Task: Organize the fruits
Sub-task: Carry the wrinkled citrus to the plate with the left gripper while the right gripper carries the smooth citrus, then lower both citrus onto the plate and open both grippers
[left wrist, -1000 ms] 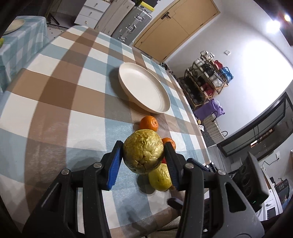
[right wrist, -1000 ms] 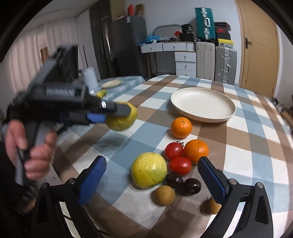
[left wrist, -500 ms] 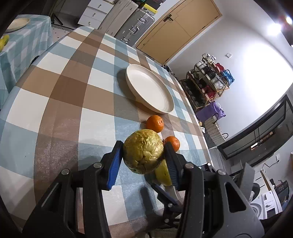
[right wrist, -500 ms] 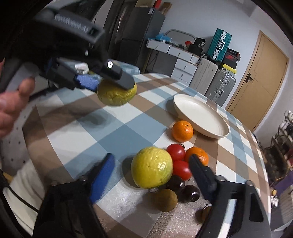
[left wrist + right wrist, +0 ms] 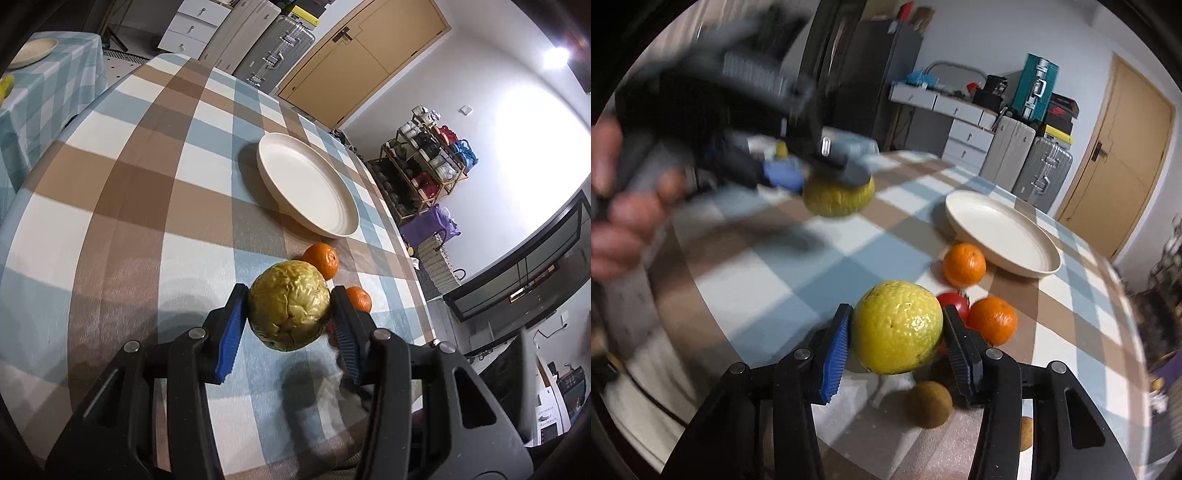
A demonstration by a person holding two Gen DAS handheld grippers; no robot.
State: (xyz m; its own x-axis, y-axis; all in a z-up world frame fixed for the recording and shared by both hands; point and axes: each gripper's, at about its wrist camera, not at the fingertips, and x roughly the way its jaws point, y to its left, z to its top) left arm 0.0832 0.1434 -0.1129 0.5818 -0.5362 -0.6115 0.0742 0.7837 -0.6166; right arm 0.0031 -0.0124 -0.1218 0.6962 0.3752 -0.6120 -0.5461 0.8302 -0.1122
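My left gripper (image 5: 289, 324) is shut on a wrinkled yellow-green fruit (image 5: 289, 304) and holds it above the checked table; it also shows blurred in the right wrist view (image 5: 837, 195). My right gripper (image 5: 897, 341) is shut on a smooth yellow citrus (image 5: 897, 326), just above the fruit pile. A white plate (image 5: 306, 190) lies empty beyond; it also shows in the right wrist view (image 5: 1001, 232). Two oranges (image 5: 964, 264) (image 5: 993, 320), a red tomato (image 5: 955, 301) and a brown round fruit (image 5: 929, 404) lie on the cloth.
The round table (image 5: 122, 206) has its near edge right under both grippers. A second small table (image 5: 40, 85) with a plate stands at far left. Suitcases (image 5: 1039, 170) and a door (image 5: 1119, 158) stand behind. A shoe rack (image 5: 428, 166) stands at the right.
My right gripper moved in and shut on the yellow citrus, lifting it slightly. My left gripper kept its hold on the wrinkled fruit and moved toward the plate.
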